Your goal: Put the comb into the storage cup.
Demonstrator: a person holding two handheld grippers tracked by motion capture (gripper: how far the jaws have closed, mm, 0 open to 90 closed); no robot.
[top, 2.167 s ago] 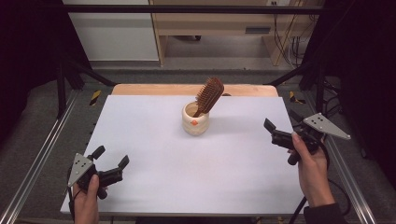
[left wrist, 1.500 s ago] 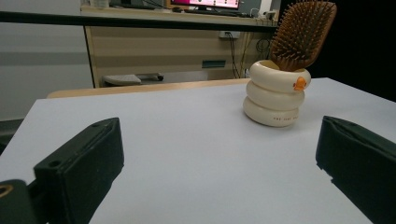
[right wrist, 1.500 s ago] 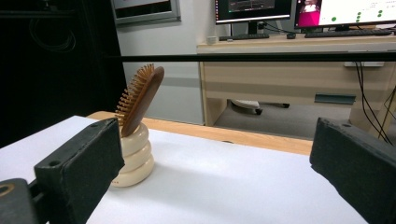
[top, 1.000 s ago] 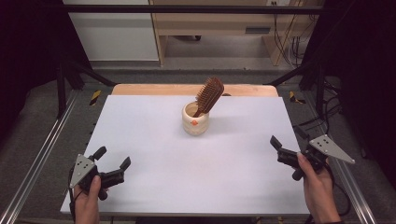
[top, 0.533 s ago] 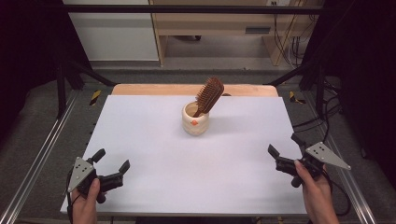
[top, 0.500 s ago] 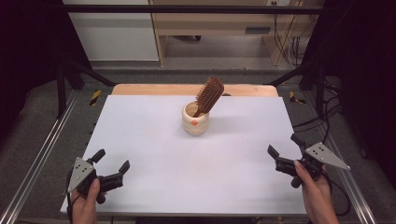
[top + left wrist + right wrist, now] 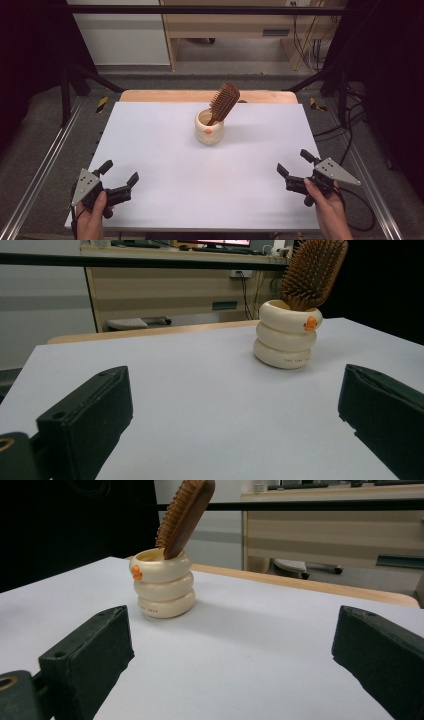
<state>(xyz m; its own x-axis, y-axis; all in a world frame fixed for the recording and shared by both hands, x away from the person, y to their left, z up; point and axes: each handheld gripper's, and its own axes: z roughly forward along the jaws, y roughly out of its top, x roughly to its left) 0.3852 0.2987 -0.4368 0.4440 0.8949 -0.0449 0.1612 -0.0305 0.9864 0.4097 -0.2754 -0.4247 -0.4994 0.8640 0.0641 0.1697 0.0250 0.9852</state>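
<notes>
A cream ringed cup (image 7: 209,128) with a small orange mark stands upright on the white table (image 7: 165,150), a little behind its middle. A brown wooden hairbrush (image 7: 224,102) leans out of it, head up and tilted right. The cup (image 7: 286,334) and hairbrush (image 7: 314,271) sit far ahead in the left gripper view, and the cup (image 7: 162,583) and hairbrush (image 7: 185,515) likewise in the right gripper view. My left gripper (image 7: 119,173) rests open at the front left corner. My right gripper (image 7: 295,163) is open at the front right. Both hold nothing.
A wooden board edge (image 7: 200,95) runs along the table's far side. Metal frame rails (image 7: 45,165) flank the table, with cables (image 7: 350,130) on the floor at the right. A wooden desk (image 7: 235,30) stands behind.
My right gripper has drawn back toward the front right corner and settled there. The left gripper has barely shifted. Cup and hairbrush have stayed put.
</notes>
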